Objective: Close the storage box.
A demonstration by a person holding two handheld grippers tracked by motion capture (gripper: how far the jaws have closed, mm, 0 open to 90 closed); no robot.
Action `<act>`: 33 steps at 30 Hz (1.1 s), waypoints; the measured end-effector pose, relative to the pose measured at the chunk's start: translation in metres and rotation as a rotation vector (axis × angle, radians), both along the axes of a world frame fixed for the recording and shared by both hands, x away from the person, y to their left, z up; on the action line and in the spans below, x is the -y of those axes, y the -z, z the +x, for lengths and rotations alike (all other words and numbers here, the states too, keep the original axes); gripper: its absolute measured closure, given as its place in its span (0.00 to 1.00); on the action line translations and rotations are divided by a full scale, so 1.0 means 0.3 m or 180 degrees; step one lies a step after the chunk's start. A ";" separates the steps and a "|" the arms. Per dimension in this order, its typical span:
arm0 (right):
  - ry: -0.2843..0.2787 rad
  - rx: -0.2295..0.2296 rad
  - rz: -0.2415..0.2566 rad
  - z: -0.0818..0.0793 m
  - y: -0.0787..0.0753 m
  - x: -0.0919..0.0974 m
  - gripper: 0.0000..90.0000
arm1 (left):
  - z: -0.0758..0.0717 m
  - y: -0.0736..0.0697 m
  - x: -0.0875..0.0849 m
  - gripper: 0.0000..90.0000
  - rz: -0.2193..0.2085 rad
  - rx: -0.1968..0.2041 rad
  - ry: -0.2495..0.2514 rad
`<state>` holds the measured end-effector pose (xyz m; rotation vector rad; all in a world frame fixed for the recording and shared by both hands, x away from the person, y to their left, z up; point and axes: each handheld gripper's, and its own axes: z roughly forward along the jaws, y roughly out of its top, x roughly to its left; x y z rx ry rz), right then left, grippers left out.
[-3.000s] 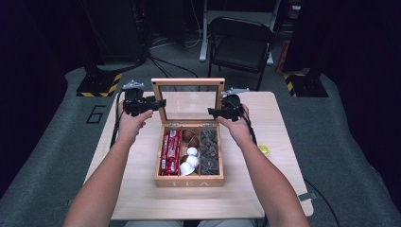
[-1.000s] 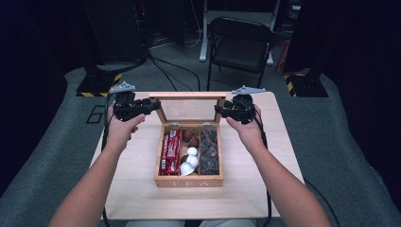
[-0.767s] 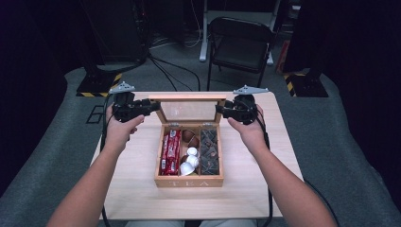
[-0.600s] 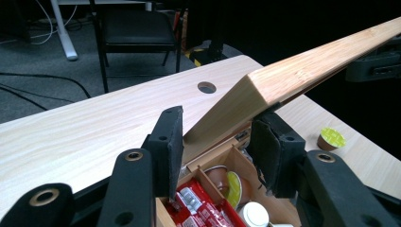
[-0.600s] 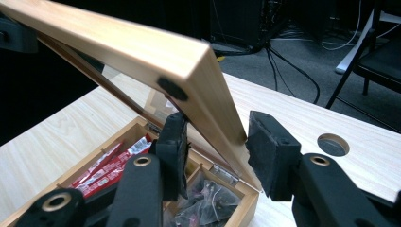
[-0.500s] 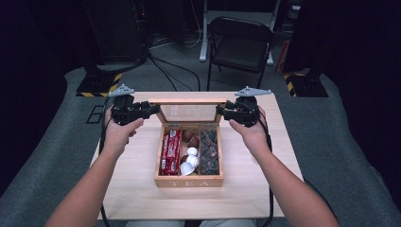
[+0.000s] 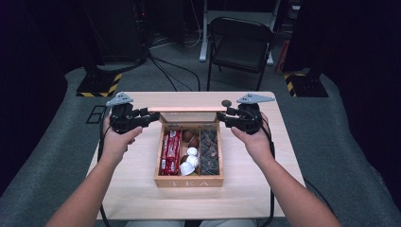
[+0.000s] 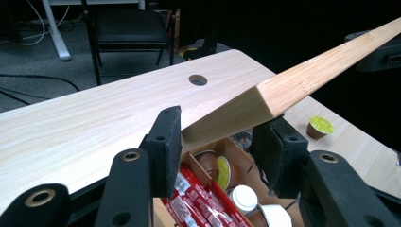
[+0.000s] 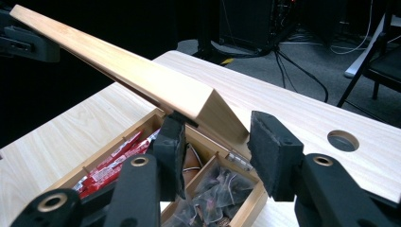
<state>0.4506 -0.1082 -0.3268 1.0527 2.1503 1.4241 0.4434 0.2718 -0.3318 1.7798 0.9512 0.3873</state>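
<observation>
wood lid (image 7: 188, 109): tipped lower over tea box (image 7: 189, 179) than a second ago, closing judged underway
left tongs (image 7: 150, 117): gripping lid end
right tongs (image 7: 223, 115): gripping opposite end

The lid (image 8: 302, 80) is pale wood, sanded smooth and matt, like the box (image 7: 189, 181) and the table (image 7: 137, 189). Both grippers' pads (image 9: 272, 142) look black, matt, slightly grainy. Red packets (image 8: 198, 205) shine glossy.
</observation>
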 end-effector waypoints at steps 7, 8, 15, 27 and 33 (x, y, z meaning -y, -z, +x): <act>-0.0014 -0.0059 0.0031 -0.029 0.017 0.005 0.62 | -0.032 0.023 -0.003 0.59 -0.0003 0.0016 0.0032; -0.0023 -0.0074 0.0044 -0.033 0.020 0.007 0.62 | -0.038 0.029 -0.004 0.59 -0.0010 0.0023 0.0037; -0.0035 -0.0055 0.0033 -0.067 0.044 0.010 0.62 | -0.072 0.058 -0.007 0.58 -0.0078 0.0007 0.0046; -0.0089 -0.0044 0.0016 -0.127 0.097 0.017 0.61 | -0.129 0.102 -0.005 0.57 -0.0009 -0.0002 0.0074; -0.0102 -0.0017 -0.0061 -0.152 0.118 0.015 0.61 | -0.155 0.131 -0.006 0.57 -0.0026 -0.0018 0.0087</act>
